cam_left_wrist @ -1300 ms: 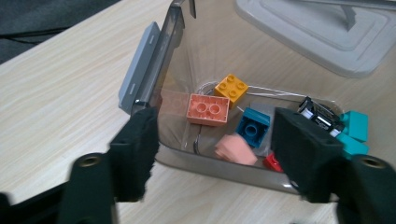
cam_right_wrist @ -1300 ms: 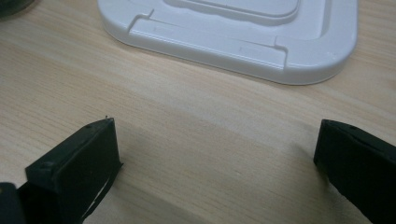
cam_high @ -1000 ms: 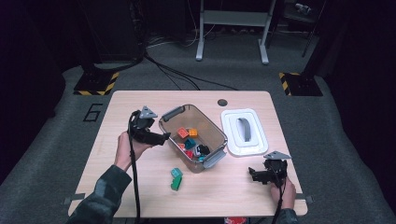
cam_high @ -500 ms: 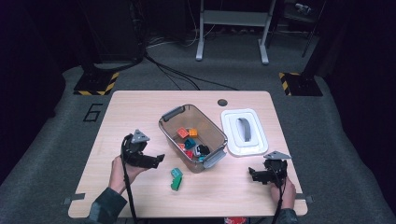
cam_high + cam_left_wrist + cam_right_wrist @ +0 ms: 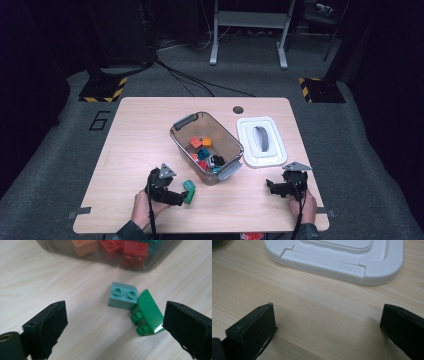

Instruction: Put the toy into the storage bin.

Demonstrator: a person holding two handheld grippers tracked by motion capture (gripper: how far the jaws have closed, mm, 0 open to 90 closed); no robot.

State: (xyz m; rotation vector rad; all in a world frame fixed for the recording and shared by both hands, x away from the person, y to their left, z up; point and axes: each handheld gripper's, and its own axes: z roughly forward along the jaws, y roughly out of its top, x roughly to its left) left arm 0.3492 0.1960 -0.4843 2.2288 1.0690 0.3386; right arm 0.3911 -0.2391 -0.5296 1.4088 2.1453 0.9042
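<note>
Two bricks lie on the table (image 5: 140,130) just in front of the clear bin (image 5: 206,146), on the person's side of it: a teal brick (image 5: 123,295) with its two studs up, and a green sloped brick (image 5: 147,313) tipped on its side, touching the teal one. The left gripper (image 5: 181,196) is near the bin, low over the table, and its jaws have just been opening; they stand wide apart now, with both bricks ahead of them and no pad touching either brick. The bin holds red, orange and teal bricks. The white lid (image 5: 261,142) lies flat just beside the bin, on its right. The right gripper (image 5: 271,188) is on the near side of the lid, well apart from the bin, with its jaws wide open over bare wood.
</note>
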